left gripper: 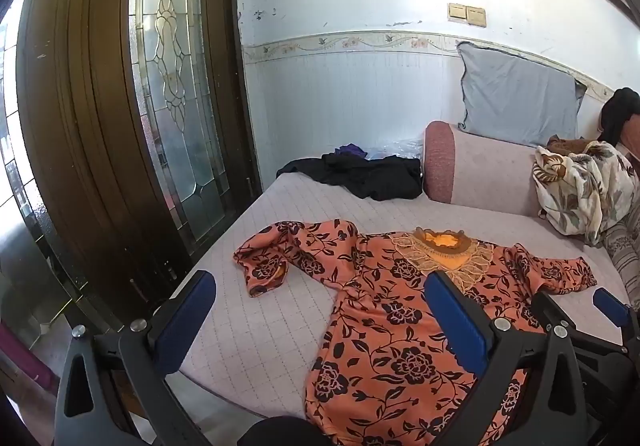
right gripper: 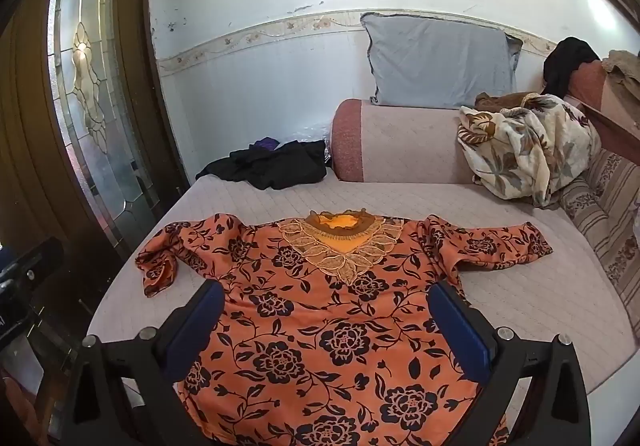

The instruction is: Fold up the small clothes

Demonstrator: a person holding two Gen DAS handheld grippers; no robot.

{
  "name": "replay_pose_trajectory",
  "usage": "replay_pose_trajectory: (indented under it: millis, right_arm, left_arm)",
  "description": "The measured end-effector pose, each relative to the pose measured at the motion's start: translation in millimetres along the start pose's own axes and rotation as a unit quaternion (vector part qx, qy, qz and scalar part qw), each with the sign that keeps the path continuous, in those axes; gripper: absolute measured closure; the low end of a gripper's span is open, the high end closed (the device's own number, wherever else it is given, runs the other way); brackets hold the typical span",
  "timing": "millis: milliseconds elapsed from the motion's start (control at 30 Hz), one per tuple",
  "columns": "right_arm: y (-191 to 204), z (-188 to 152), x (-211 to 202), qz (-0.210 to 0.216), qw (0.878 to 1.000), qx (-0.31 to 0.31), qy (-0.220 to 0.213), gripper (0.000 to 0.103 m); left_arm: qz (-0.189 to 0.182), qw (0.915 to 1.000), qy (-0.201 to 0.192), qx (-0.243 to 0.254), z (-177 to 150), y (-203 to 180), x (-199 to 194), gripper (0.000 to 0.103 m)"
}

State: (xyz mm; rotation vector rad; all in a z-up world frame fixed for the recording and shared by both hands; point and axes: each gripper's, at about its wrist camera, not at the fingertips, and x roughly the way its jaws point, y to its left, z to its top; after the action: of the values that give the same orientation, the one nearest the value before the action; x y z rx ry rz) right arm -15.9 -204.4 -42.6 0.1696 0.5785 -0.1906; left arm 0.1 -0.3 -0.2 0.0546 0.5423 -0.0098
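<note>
Orange floral top point(right gripper: 320, 310) flat, unfolded, sleeves out.

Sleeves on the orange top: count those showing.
2. Left sleeve crumpled by the bed's door-side edge; right sleeve spread flat toward the striped cushion. None hidden.

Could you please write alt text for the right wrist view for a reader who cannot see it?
An orange floral blouse lies spread flat on a quilted bed, with the open right gripper above its lower half. Behind lie dark clothes, a grey pillow and a floral blanket.
</note>
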Motion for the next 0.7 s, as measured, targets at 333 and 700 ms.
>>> replay_pose_trajectory:
  millis: [333,700]
  right_arm:
    - [-8,-4,5,0.000,1.000,0.007,0.003,0.000]
    - [-20,-5,12,-0.021,0.999,0.020,0.021,0.000]
  left_arm:
    - [-0.009,0.9995,0.006,0.029,-4,-17,5,0.000]
    - [-0.038,0.9978,0.033,0.043,-15,-34,18,0.000]
